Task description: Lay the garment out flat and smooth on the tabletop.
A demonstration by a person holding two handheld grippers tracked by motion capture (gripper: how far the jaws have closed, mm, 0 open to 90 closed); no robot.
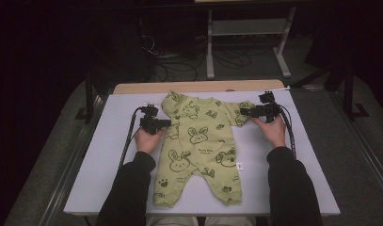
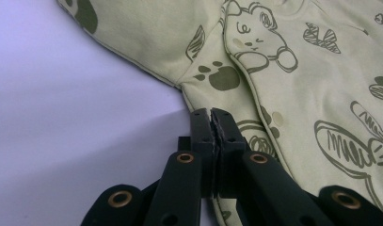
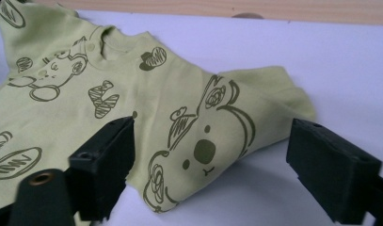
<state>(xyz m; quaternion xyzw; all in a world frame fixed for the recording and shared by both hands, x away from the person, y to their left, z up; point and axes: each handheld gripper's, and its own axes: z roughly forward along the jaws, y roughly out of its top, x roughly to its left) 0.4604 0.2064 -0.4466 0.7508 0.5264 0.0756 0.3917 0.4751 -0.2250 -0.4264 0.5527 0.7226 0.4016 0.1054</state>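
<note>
High view: both forearms come in from the bottom edge in dark sleeves, each hand wrapped round its tool, palms low to the white table (image 1: 109,155). The green baby romper (image 1: 198,141) lies flat and face up in the middle, neck toward the far edge, legs toward the person. The left gripper (image 1: 166,123) points inward at the garment's side just below its sleeve. In the left gripper view its jaws are pressed tight together right at the seam under that sleeve, and whether any fabric is pinched between them I cannot tell. The right gripper (image 1: 245,112) reaches in at the other sleeve (image 3: 255,108); in the right gripper view its jaws stand wide apart, straddling the sleeve's edge, pads not pressing the cloth.
</note>
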